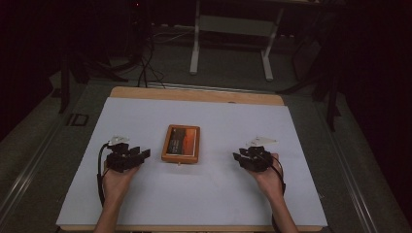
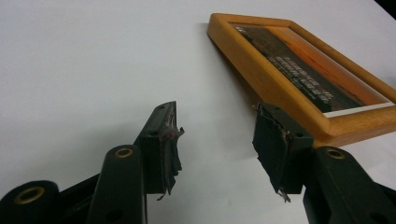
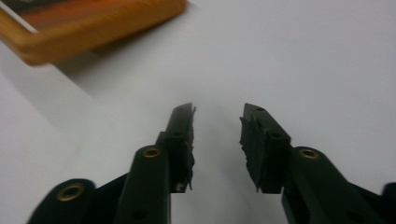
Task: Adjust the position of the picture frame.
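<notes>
A wooden picture frame (image 1: 180, 143) with a dark orange picture lies flat in the middle of the white sheet (image 1: 209, 194). My left gripper (image 1: 144, 154) rests on the sheet just left of the frame, jaws pointing at it and open. In the left gripper view the jaws (image 2: 217, 114) stand apart with bare sheet between them, and the frame (image 2: 306, 70) lies just beyond the right jaw. My right gripper (image 1: 237, 157) sits farther off to the frame's right, open and empty. In the right gripper view the frame (image 3: 93, 23) lies blurred at the upper left, beyond the jaws (image 3: 218, 112).
The white sheet covers a wooden table whose far edge (image 1: 194, 93) shows behind it. Past the table stand the white legs of a desk (image 1: 195, 43) and cables (image 1: 145, 68) on a dark floor. A person's hands and forearms enter from the bottom.
</notes>
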Demonstrator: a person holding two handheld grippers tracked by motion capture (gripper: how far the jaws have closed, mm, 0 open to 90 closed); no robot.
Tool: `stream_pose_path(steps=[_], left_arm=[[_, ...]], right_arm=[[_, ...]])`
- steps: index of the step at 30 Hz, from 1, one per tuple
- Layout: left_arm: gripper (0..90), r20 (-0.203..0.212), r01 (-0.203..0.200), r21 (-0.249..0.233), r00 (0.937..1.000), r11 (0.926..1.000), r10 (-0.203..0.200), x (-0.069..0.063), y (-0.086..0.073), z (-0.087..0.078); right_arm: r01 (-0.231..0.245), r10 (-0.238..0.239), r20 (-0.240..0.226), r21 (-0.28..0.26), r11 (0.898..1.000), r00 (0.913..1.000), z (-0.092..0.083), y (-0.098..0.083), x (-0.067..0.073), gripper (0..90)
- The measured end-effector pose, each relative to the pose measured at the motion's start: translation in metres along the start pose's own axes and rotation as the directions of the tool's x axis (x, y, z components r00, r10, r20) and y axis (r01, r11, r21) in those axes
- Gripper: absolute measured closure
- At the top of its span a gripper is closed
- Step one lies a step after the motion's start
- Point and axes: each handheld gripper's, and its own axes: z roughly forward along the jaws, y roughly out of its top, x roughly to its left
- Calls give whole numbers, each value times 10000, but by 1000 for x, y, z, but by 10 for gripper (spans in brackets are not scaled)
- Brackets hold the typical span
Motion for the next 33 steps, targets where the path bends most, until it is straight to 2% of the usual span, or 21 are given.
stream_pose_path(steps=[4,6,8,11,14,19,21,22,28,33], left_arm=[[496,122,-69,-2,9999,10000,69,-2,2,-1],[495,173,-101,20,9998,9999,101,-3,2,-1],[495,168,-107,44,9998,9999,106,-3,2,-1],[495,234,-100,76,9997,9999,98,-3,3,-1],[495,655,193,55,9977,9998,-196,-3,4,-1],[495,875,128,48,9961,9999,-131,-8,7,-1],[494,1035,192,86,9944,9998,-200,-9,7,-1],[494,1287,316,78,9912,9995,-323,-10,8,-2],[492,1354,130,178,9907,9998,-153,-18,11,-1],[483,1378,145,262,9903,9995,-180,-21,10,3]], right_arm=[[130,-133,-271,-100,9999,9995,7,8,10,717],[416,-423,-521,-133,9990,9977,15,16,22,844],[582,-590,-623,-140,9982,9963,21,20,29,900],[756,-768,-845,-176,9970,9935,28,25,38,900],[867,-881,-1037,-185,9961,9907,36,29,47,900],[847,-896,-1353,-414,9955,9867,43,38,59,900],[848,-905,-1396,-459,9953,9861,44,40,62,900],[896,-965,-1465,-530,9946,9845,45,42,65,900],[1052,-1160,-1809,-682,9921,9766,50,50,79,900],[1204,-1313,-1934,-668,9905,9723,55,51,86,900]])
